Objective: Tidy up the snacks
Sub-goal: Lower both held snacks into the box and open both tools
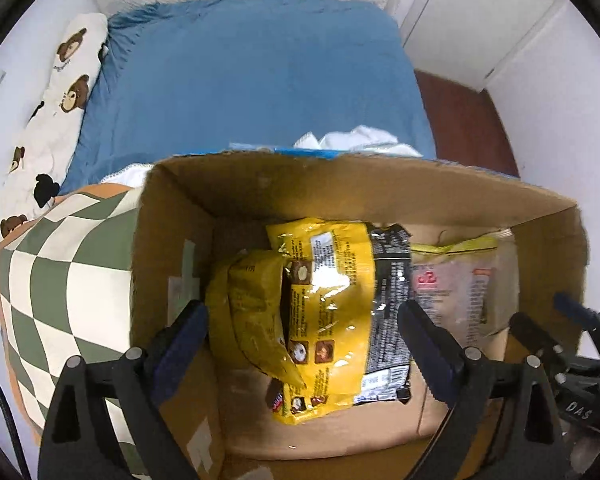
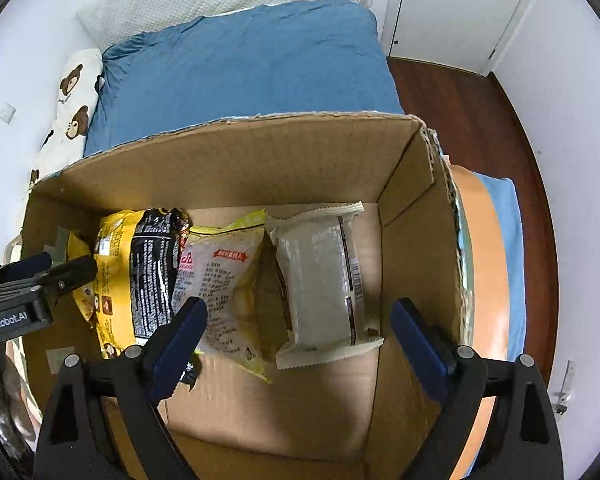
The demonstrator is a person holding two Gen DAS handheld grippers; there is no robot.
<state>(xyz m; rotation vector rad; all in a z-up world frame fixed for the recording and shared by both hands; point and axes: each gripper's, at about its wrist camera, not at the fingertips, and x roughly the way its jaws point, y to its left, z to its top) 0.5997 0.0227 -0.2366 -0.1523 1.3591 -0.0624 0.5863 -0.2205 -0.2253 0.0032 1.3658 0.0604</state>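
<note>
An open cardboard box point(image 1: 260, 188) point(image 2: 260, 160) holds the snacks. In the left wrist view a large yellow bag point(image 1: 332, 280) lies on the box floor, with a smaller crumpled yellow bag point(image 1: 252, 312) on its left and a black printed bag point(image 1: 390, 300) on its right. My left gripper point(image 1: 306, 336) hangs open above them, touching nothing. In the right wrist view a translucent packet with a red label point(image 2: 220, 280) and a white packet point(image 2: 320, 280) lie side by side. My right gripper point(image 2: 300, 334) stands open over these two, its pads clear of both.
The box rests on a bed with a blue sheet point(image 1: 260, 80). A bear-print pillow point(image 1: 60, 92) lies along the wall and a green-and-white checked cushion point(image 1: 60, 280) is left of the box. Red-brown floor point(image 2: 460, 100) and white cupboard doors point(image 2: 460, 0) lie to the right.
</note>
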